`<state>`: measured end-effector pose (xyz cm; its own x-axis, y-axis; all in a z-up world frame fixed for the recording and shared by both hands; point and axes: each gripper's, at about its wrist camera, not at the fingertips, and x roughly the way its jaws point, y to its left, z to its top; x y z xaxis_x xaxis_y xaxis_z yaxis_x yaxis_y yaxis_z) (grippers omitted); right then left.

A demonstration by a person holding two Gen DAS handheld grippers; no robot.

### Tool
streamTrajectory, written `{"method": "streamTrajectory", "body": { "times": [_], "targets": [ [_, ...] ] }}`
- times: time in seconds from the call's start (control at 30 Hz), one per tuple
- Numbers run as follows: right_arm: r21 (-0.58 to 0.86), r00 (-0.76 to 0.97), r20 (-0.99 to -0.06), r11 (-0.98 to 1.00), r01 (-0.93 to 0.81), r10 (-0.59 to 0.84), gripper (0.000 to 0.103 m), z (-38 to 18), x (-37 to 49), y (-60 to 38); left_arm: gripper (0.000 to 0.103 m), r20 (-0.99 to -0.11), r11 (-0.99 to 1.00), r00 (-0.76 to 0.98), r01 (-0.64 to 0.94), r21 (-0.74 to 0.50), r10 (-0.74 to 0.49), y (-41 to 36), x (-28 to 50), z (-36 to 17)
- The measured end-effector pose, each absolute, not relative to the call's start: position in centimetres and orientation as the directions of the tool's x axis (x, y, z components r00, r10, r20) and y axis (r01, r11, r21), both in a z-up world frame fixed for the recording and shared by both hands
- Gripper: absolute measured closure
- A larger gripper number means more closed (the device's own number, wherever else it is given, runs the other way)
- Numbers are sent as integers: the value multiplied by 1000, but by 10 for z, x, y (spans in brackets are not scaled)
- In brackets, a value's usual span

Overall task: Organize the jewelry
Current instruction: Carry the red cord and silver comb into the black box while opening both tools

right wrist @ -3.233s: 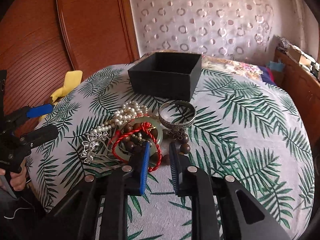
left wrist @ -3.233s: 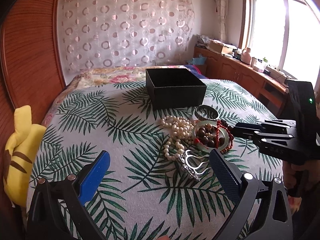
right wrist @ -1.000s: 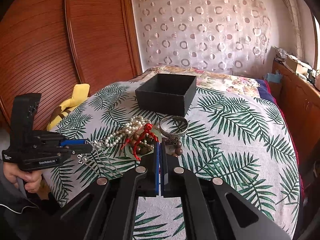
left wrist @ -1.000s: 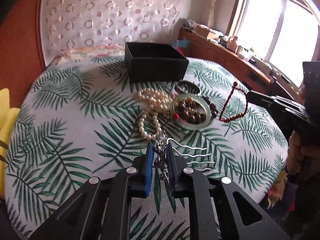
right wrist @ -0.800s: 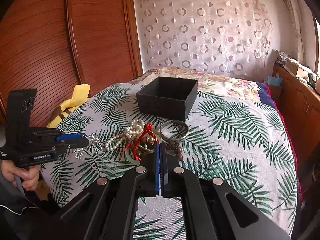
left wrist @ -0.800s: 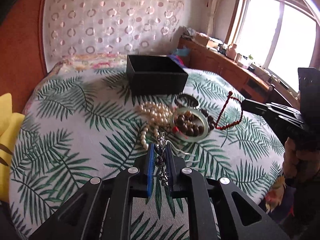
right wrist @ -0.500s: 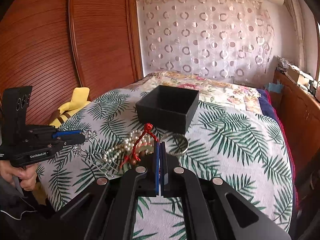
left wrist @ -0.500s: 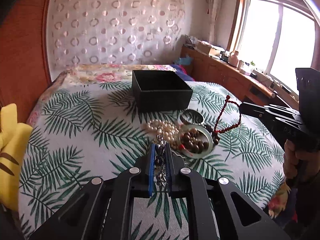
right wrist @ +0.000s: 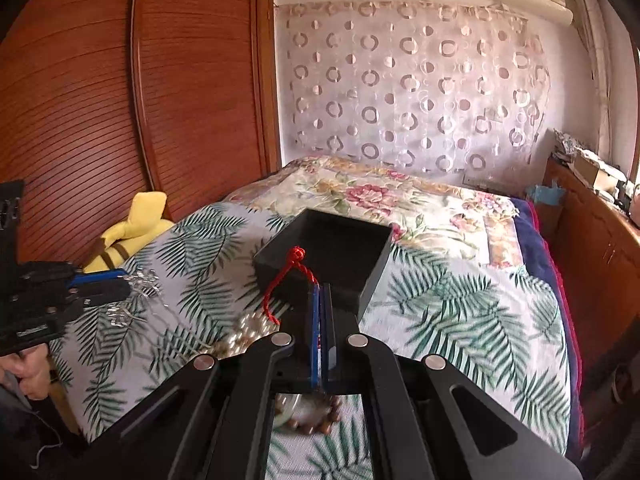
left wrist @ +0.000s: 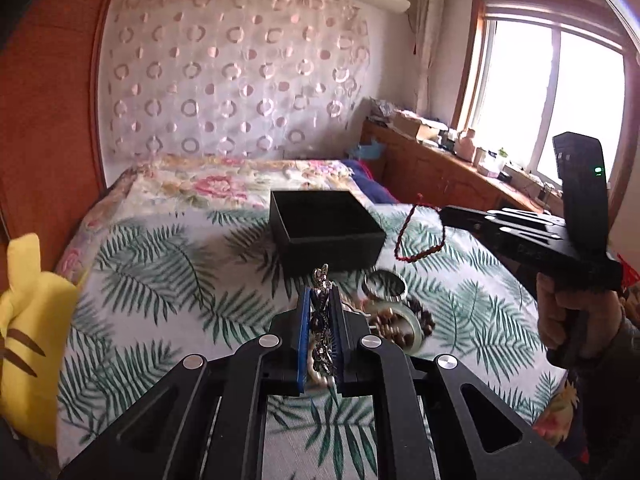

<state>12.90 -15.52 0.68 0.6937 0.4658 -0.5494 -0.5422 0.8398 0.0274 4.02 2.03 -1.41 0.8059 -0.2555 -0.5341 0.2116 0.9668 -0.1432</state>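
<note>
My left gripper [left wrist: 321,292] is shut on a silver hair comb [left wrist: 321,312] and holds it above the bed, short of the open black box [left wrist: 326,232]. In the right wrist view the comb [right wrist: 136,280] sticks out of that gripper at the left. My right gripper [right wrist: 321,286] is shut on a red cord bracelet [right wrist: 286,280], which hangs in front of the black box [right wrist: 328,256]. In the left wrist view the bracelet [left wrist: 420,236] dangles just right of the box. A silver bangle [left wrist: 384,286], a jade bangle [left wrist: 400,326] with brown beads and pearls [right wrist: 244,330] lie on the leaf-print cover.
A yellow plush toy [left wrist: 28,320] lies at the bed's left edge by the wooden wardrobe [right wrist: 120,100]. A wooden cabinet [left wrist: 448,176] with clutter runs under the window at the right. A floral quilt [right wrist: 400,200] covers the far bed.
Both grippers have risen and moved forward toward the black box, carrying the hair comb and the red bracelet. The rest of the jewelry stays on the cover.
</note>
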Motion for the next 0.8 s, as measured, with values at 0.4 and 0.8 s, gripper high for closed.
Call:
{"method": "streamTrajectory", "body": {
  "times": [0.4,0.8],
  "targets": [
    [25,683,-603,866,-500,412,102,-9,210,-134,95,-479,972,847,187,-143,-233,27,90,14],
    [97,604,-655,843,-529,454,100,-36,238,-128,95,-511,979,835,157,-132,-203,18,145,6]
  ]
}}
